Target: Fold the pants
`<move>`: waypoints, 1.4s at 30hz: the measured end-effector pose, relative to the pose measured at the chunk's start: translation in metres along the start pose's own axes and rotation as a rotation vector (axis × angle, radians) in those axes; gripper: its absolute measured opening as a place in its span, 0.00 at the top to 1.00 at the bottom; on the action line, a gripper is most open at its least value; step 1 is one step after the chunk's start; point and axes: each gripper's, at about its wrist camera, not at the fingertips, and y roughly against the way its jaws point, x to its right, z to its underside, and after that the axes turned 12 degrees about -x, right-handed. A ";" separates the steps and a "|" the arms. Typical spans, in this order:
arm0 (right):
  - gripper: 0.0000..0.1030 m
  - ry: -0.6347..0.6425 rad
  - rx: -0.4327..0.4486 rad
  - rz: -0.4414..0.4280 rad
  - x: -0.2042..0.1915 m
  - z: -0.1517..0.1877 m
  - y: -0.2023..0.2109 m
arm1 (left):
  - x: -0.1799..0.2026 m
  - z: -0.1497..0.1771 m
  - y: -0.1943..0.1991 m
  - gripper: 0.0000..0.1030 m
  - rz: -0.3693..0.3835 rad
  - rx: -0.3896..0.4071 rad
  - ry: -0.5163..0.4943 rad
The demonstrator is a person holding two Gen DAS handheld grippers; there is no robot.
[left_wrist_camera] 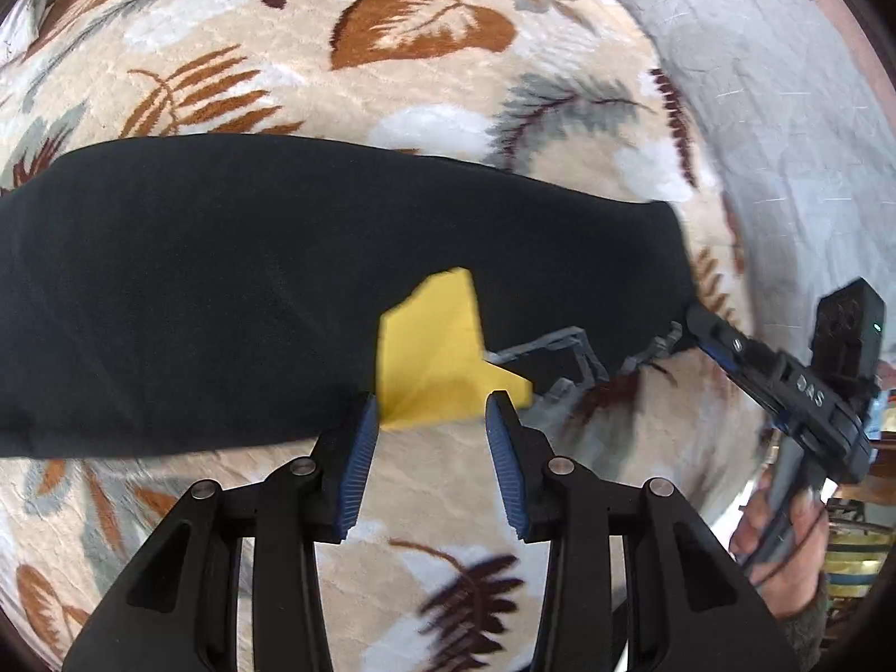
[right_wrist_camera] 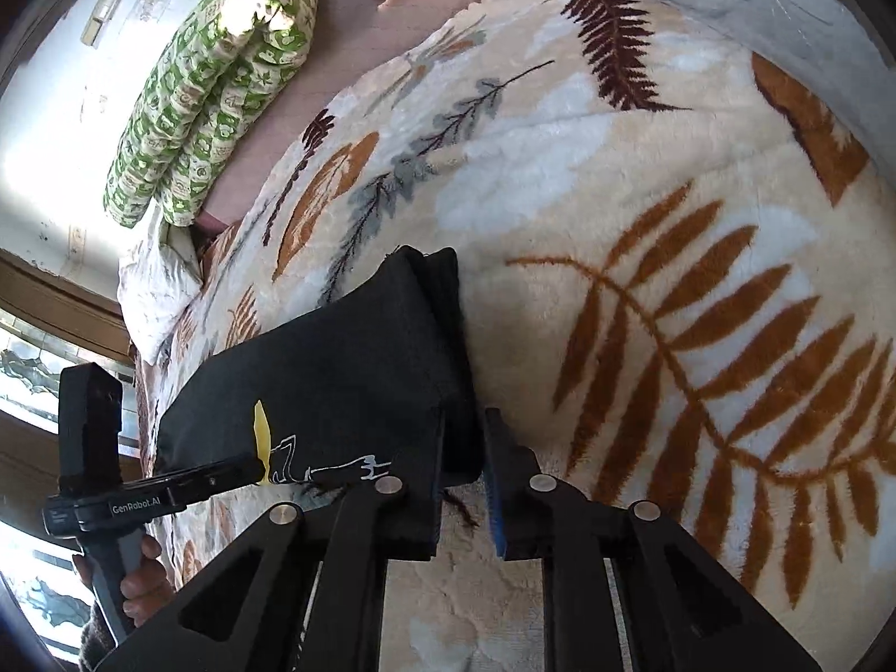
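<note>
Black pants point(left_wrist_camera: 224, 280) lie folded lengthwise across a leaf-patterned blanket point(left_wrist_camera: 448, 84). A yellow patch point(left_wrist_camera: 431, 347) with a grey print sits near their front edge. My left gripper point(left_wrist_camera: 431, 400) stands open at that edge, its blue pads on either side of the patch's lower tip and not pressing. My right gripper point(left_wrist_camera: 691, 316) is at the pants' right end. In the right wrist view, the right gripper point(right_wrist_camera: 465, 420) is shut on the thick folded end of the pants point(right_wrist_camera: 336, 364). The left gripper point(right_wrist_camera: 255, 465) shows side-on by the yellow patch point(right_wrist_camera: 259, 425).
A grey cloth point(left_wrist_camera: 756, 84) lies beyond the blanket at the right. A rolled green-patterned quilt point(right_wrist_camera: 213, 84) rests by the wall at the far side. Open blanket point(right_wrist_camera: 616, 224) stretches to the right of the pants. A person's hand point(right_wrist_camera: 140, 571) holds the left gripper's handle.
</note>
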 end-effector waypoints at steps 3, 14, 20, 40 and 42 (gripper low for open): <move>0.63 -0.005 0.035 -0.034 0.001 -0.008 0.015 | 0.010 0.012 0.006 0.64 0.129 0.010 0.022; 0.50 -0.065 0.052 -0.081 0.013 -0.027 0.022 | 0.054 0.004 -0.038 0.64 0.265 -0.035 0.181; 0.50 -0.068 0.027 -0.112 0.019 -0.030 0.016 | 0.029 -0.007 -0.053 0.64 0.394 -0.024 0.383; 0.42 -0.096 -0.117 -0.327 0.028 -0.083 -0.031 | 0.038 -0.027 -0.059 0.64 0.428 0.006 0.446; 0.42 -0.080 -0.133 -0.317 0.022 -0.088 -0.034 | 0.040 -0.028 -0.059 0.64 0.413 0.009 0.439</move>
